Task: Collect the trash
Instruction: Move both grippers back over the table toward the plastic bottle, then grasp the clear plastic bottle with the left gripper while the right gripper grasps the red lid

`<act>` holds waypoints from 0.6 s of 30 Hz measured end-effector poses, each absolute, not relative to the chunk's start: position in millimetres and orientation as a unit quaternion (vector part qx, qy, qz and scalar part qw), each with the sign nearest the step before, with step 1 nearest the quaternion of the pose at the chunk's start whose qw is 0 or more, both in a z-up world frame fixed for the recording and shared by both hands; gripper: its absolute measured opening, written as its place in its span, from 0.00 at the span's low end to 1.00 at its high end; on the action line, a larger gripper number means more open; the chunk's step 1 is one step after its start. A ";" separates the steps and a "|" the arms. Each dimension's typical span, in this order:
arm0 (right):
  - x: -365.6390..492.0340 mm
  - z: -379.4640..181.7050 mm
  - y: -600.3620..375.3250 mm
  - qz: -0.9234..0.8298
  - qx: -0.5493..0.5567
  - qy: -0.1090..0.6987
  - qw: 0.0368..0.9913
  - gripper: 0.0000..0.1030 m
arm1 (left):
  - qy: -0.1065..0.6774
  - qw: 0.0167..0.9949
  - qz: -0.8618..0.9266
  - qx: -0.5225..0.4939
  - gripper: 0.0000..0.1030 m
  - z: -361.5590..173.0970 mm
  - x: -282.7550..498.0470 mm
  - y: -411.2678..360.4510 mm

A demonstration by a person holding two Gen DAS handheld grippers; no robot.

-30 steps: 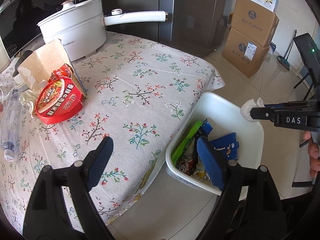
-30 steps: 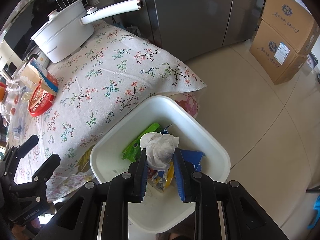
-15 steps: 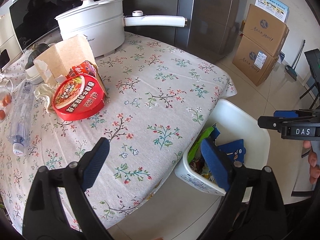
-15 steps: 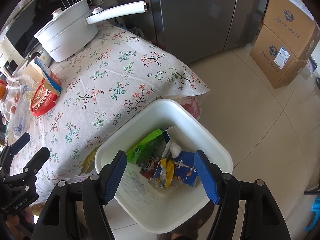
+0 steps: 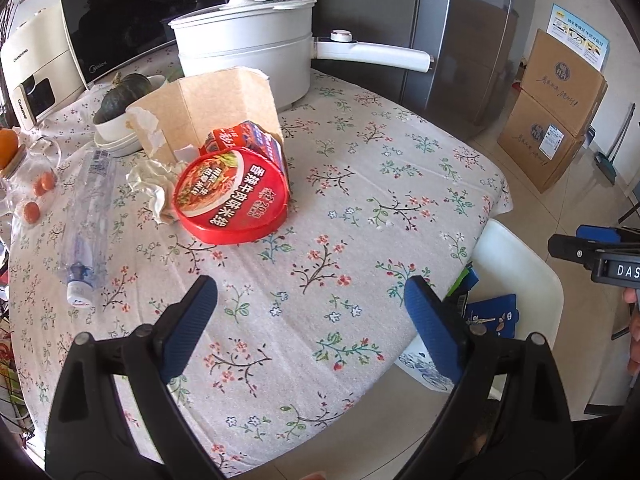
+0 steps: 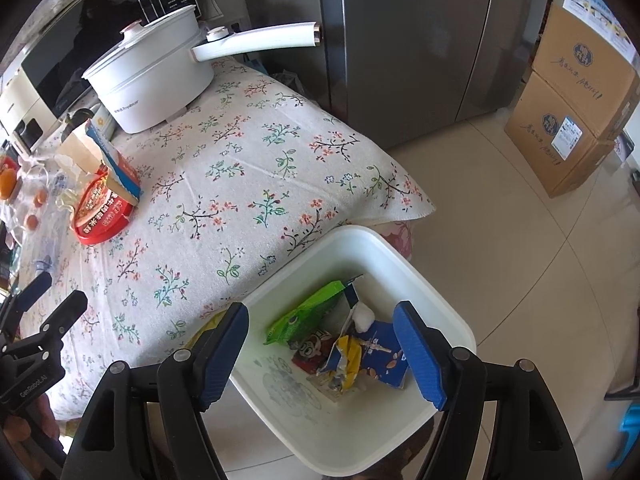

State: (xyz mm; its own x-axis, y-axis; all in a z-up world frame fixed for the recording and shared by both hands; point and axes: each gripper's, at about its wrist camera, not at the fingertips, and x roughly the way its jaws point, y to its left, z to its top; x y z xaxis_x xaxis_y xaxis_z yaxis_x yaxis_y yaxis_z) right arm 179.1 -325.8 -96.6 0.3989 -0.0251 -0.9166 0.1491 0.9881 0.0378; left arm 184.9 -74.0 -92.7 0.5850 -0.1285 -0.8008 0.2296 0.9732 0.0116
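Observation:
A white bin [image 6: 436, 288] stands on the floor by the table's corner and holds wrappers and a white tissue ball [image 6: 364, 322]. My right gripper [image 6: 320, 344] is open and empty above the bin. My left gripper [image 5: 312, 320] is open and empty over the floral tablecloth. On the table lie a red noodle-bowl lid [image 5: 230, 196], a torn cardboard box [image 5: 216, 108], crumpled paper [image 5: 150, 182] and a clear plastic bottle [image 5: 86, 224]. The bin also shows in the left wrist view [image 5: 520, 264].
A white electric pot [image 5: 244, 56] with a long handle stands at the table's back. A microwave [image 5: 120, 28], a squash in a bowl [image 5: 120, 100], an orange and small tomatoes sit at the left. Cardboard boxes [image 6: 576, 92] stand on the floor by the fridge.
My right gripper opened and dropped the tissue ball into the bin. My left gripper moved left and forward over the table, toward the red lid.

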 end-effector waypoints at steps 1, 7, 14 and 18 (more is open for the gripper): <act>181.1 -95.3 -320.5 -0.049 0.052 0.544 0.836 0.75 | 0.443 0.890 -0.095 0.056 0.92 -91.4 186.8 -68.0; 196.3 -90.9 -285.0 -0.030 0.036 0.536 0.843 0.78 | 0.440 0.895 -0.057 0.032 0.92 -82.6 201.2 -25.2; 219.3 -92.8 -238.1 -0.009 0.033 0.533 0.846 0.81 | 0.441 0.897 0.003 -0.006 0.92 -82.4 220.8 36.1; 235.4 -96.8 -208.2 0.006 0.044 0.533 0.845 0.81 | 0.449 0.892 0.040 -0.034 0.92 -91.1 232.6 72.6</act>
State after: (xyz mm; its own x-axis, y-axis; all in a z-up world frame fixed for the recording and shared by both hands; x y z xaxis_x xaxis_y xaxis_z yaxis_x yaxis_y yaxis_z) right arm 235.4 -208.2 -96.8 0.4314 0.0573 -0.9003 0.0374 0.9960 0.0813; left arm 232.6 72.6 -91.1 0.5934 0.0408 -0.8038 -0.1022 0.9945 -0.0249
